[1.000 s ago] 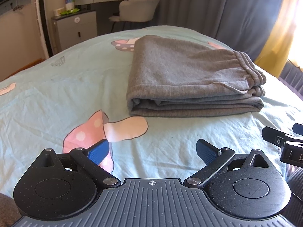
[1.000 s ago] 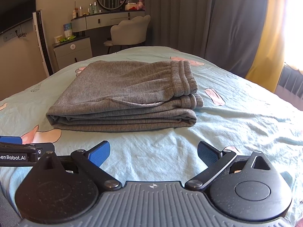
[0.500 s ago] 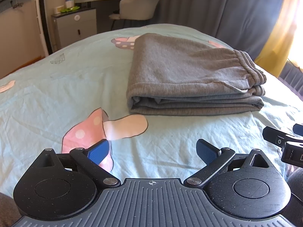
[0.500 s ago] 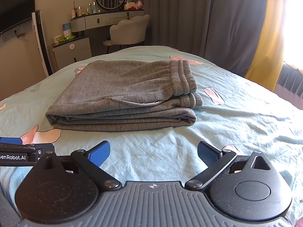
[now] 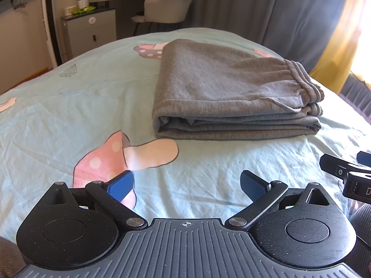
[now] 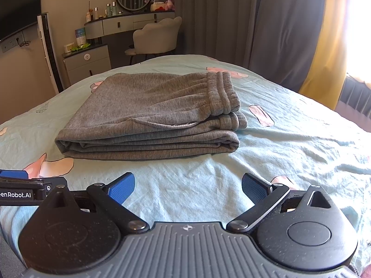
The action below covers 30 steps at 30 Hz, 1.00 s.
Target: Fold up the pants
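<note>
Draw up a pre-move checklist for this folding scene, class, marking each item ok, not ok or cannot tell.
1. Left gripper open, holding nothing: ok.
2. Right gripper open, holding nothing: ok.
3. Grey pants folded into a stacked bundle on the bedsheet: ok.
4. Both grippers apart from the pants: ok.
5. Waistband lying on top at the right end: ok.
6. Far edge of the bundle aligned: cannot tell.
</note>
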Tool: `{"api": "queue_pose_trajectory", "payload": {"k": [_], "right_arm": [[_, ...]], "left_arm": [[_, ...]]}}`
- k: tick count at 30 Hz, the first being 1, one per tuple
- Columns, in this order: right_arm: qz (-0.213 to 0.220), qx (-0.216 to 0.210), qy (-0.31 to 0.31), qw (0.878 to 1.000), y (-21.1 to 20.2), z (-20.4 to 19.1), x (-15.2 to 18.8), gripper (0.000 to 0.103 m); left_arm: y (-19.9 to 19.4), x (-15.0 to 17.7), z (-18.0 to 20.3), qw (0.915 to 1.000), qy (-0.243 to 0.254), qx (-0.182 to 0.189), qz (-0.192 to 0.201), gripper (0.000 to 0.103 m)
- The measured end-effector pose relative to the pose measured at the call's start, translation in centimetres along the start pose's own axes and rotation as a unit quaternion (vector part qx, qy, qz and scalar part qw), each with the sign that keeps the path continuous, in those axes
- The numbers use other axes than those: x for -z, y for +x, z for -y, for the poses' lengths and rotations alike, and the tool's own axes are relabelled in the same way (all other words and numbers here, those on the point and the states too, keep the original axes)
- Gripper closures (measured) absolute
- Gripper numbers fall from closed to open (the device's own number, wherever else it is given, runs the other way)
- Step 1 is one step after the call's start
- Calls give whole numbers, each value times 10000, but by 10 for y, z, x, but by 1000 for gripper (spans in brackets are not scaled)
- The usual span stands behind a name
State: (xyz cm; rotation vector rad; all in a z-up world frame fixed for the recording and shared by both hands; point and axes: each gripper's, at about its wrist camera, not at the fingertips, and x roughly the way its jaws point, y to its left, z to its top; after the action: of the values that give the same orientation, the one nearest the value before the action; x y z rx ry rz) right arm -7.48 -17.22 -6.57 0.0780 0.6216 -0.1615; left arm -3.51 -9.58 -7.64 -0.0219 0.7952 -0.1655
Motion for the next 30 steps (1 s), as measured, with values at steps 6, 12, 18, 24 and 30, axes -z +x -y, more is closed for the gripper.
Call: {"api": "queue_pose_trajectory", "payload": {"k": [6,12,18,24,30], "right_arm": [[-16,5,13,10000,0,1,0,4],[-50,1,43,10000,1,2,-1,4],[-82,-1,76,9999,2,3,-1,4],[-125,-6,113,9999,3,4,-1,4],[-166,-10,141,9998,3,5,0,4]], "left_arm": [[0,0,-1,10000,-18,51,-5,2],[0,0,-1,10000,-20,70,-29,2],[1,0,-1,10000,-8,67,-51,2],[4,2,2,9998,85,79,-144,2],[4,1,-5,9994,-165,217,-205,2]]}}
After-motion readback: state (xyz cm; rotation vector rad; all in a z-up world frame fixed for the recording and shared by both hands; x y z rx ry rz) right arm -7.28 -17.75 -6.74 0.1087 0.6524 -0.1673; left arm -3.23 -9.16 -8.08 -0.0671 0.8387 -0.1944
